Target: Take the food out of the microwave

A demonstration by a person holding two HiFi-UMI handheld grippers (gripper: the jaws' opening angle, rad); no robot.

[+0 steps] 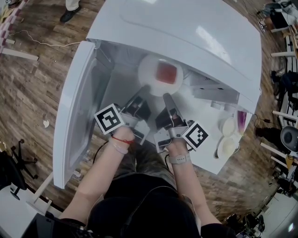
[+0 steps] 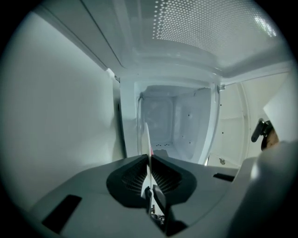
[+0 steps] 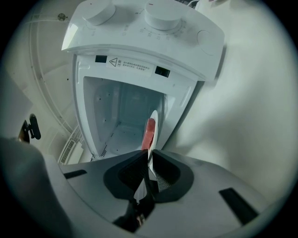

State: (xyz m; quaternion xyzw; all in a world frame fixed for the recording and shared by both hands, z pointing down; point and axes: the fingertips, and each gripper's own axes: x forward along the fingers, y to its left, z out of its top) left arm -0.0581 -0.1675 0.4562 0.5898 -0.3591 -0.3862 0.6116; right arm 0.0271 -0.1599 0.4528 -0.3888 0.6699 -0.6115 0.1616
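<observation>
A white plate (image 1: pixel 150 70) carrying a red piece of food (image 1: pixel 165 73) hangs at the mouth of the white microwave (image 1: pixel 186 28), whose door (image 1: pixel 74 107) stands wide open on the left. My left gripper (image 1: pixel 143 89) is shut on the plate's near-left rim and my right gripper (image 1: pixel 166 96) is shut on its near-right rim. In the left gripper view the plate (image 2: pixel 147 144) shows edge-on between the closed jaws of that gripper (image 2: pixel 150 161), with the bare cavity (image 2: pixel 174 123) behind. In the right gripper view the plate (image 3: pixel 154 122) and food (image 3: pixel 149 132) rise from the gripper (image 3: pixel 148 158).
The microwave's knobs (image 3: pixel 160 16) sit beside the cavity. To its right on the white table (image 1: pixel 205 158) stand two pale dishes (image 1: pixel 227 126) (image 1: pixel 226 147) and a purple cup (image 1: pixel 241 120). A person's shoe (image 1: pixel 70 14) and chairs stand on the wooden floor around.
</observation>
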